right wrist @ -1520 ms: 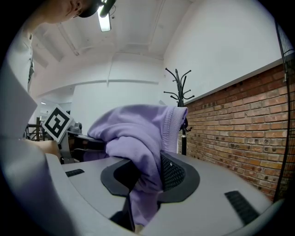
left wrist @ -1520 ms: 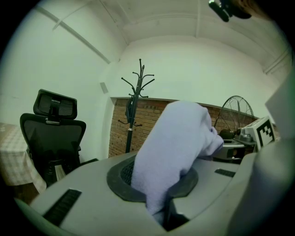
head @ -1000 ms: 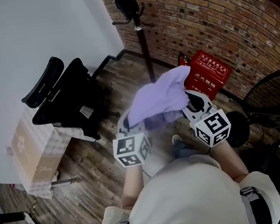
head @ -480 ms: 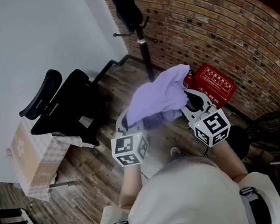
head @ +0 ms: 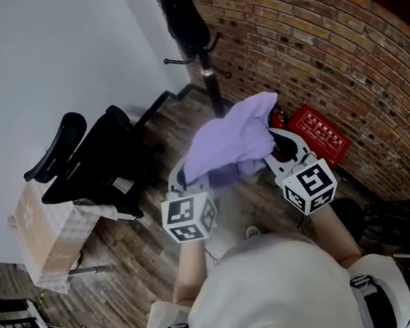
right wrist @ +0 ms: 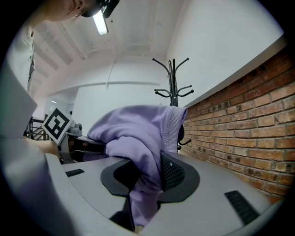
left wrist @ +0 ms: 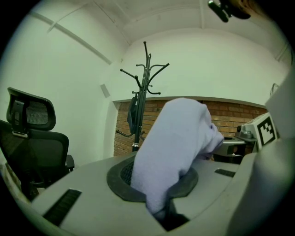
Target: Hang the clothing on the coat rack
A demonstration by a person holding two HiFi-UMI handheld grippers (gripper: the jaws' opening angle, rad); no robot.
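A lilac garment (head: 233,137) is bunched between both grippers in front of the person. My left gripper (head: 182,175) is shut on its left side; cloth (left wrist: 170,147) fills the closed jaws in the left gripper view. My right gripper (head: 277,151) is shut on its right side, where the ribbed hem (right wrist: 171,126) stands up between the pads. The black coat rack (head: 204,57) stands ahead in the corner of the white wall and brick wall. A dark item (head: 179,15) hangs on it. The rack (left wrist: 143,99) shows straight ahead in both gripper views (right wrist: 173,85).
A black office chair (head: 94,161) stands at the left by the white wall, with a cardboard box (head: 47,233) beside it. A red box (head: 321,135) lies against the brick wall (head: 324,43) at the right. The floor is wood planks (head: 136,270).
The person has stepped closer to the coat rack, which now shows more fully at the top. The garment stays gripped by both grippers. The fan at the right has left the view.
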